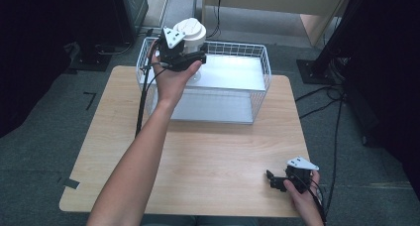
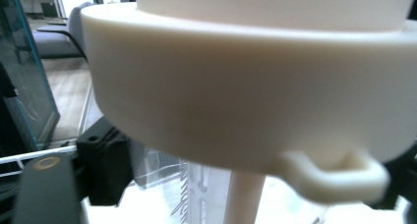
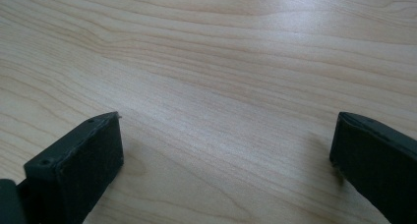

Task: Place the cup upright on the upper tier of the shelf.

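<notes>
A white round piece (image 1: 190,30) with a stepped top stands at the back left corner of the wire basket (image 1: 262,62). In the left gripper view its wide rim (image 2: 246,86) looms close, with a small loop (image 2: 339,177) on its lower edge and a thin stem (image 2: 243,199) below. My left gripper (image 1: 193,57) reaches under that piece. Its jaws (image 2: 253,162) stand apart on either side of the stem without touching it, so it is open. My right gripper (image 1: 271,179) rests near the table's front right edge, open (image 3: 226,150), with bare wood between its jaws.
The basket sits at the far middle of the wooden table (image 1: 213,146) and holds a white shelf-like insert (image 1: 228,72). Black stands and cables (image 1: 322,102) surround the table on the floor. A cable (image 1: 143,97) trails from the left gripper along the forearm.
</notes>
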Demonstrator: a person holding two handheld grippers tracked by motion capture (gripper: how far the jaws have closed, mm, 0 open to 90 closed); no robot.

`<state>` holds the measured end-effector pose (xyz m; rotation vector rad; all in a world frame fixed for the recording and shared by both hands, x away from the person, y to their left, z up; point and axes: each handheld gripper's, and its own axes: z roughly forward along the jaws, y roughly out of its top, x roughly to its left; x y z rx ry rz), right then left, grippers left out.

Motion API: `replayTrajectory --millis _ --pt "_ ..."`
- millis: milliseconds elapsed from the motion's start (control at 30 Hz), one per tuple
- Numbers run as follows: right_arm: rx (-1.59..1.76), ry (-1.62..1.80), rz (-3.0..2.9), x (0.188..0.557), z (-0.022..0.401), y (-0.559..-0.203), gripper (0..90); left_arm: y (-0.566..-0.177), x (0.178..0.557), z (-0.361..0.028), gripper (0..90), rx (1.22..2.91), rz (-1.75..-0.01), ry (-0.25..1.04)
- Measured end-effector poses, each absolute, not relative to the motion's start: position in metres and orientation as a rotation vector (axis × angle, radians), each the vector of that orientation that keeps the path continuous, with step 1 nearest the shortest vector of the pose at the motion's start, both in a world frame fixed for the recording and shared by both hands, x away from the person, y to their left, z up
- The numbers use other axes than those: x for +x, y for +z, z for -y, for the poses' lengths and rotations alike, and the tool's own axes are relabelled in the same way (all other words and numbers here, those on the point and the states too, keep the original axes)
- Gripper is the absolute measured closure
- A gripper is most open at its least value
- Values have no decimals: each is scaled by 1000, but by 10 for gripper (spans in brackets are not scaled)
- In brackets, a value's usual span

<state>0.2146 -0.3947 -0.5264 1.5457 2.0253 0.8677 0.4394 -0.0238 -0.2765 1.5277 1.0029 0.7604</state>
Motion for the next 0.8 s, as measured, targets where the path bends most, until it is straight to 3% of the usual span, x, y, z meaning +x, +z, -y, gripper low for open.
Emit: replayTrajectory --millis 200,800 --pt "1547 868 -2025 215 395 -526 0 -277 440 23 0 1532 -1027 734" --pt "1542 869 -2028 215 395 -526 0 -292 421 12 0 1587 -1013 771"
